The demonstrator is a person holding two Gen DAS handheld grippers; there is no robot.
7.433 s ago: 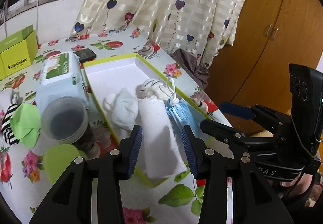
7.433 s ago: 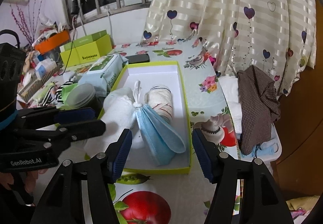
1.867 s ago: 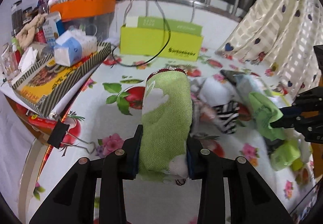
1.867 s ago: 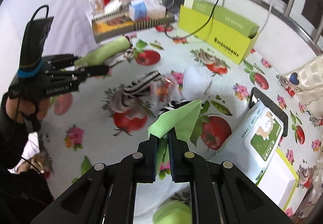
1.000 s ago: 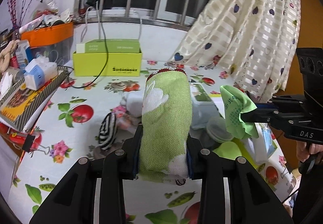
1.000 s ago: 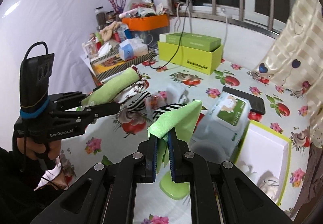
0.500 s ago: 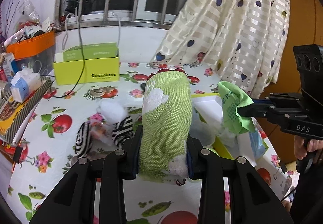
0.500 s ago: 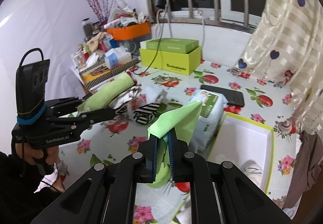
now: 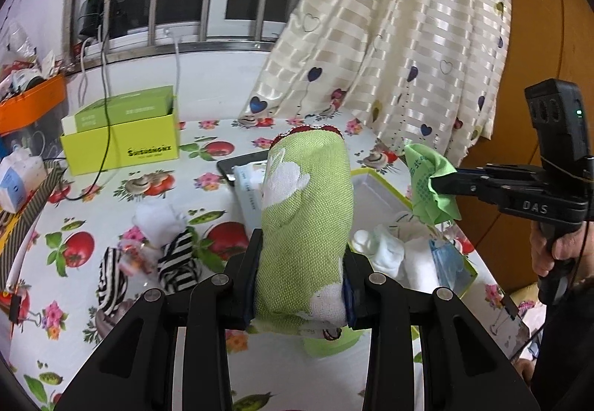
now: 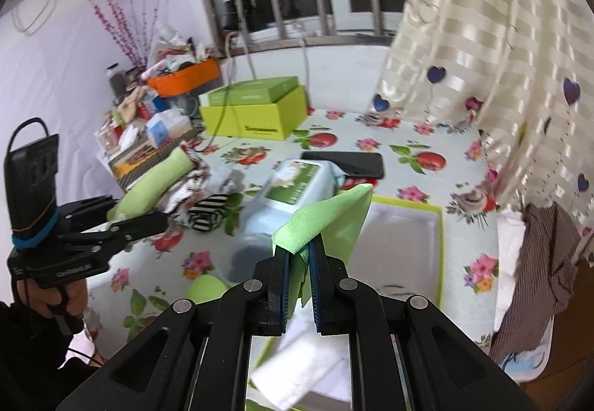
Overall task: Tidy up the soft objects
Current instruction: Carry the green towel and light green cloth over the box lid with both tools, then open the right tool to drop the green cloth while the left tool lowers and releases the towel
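Note:
My left gripper [image 9: 302, 255] is shut on a rolled green towel [image 9: 306, 222] with a white pattern, held above the flowered tablecloth. The same roll [image 10: 156, 184] shows in the right wrist view in the left gripper [image 10: 137, 216]. My right gripper [image 10: 298, 251] is shut on a thin green cloth [image 10: 326, 214], which hangs over the near end of a lime-edged white box [image 10: 441, 255]. In the left wrist view that cloth [image 9: 430, 184] sits at the right gripper's tip, above the box [image 9: 375, 177]. White socks [image 9: 386, 251] and a blue mask [image 9: 447, 266] lie inside the box.
A striped sock bundle [image 9: 174, 262] and a white sock [image 9: 156, 222] lie on the table at left. A wet-wipe pack [image 10: 297, 188], a black phone [image 10: 343, 160], a green lid [image 9: 330, 344] and a lime carton [image 9: 122, 140] stand around. Clothes [image 10: 538, 270] hang off the right edge.
Both grippers swung right across the table with their loads. The box now lies under the right gripper's cloth, and the striped socks have slid to the left in view.

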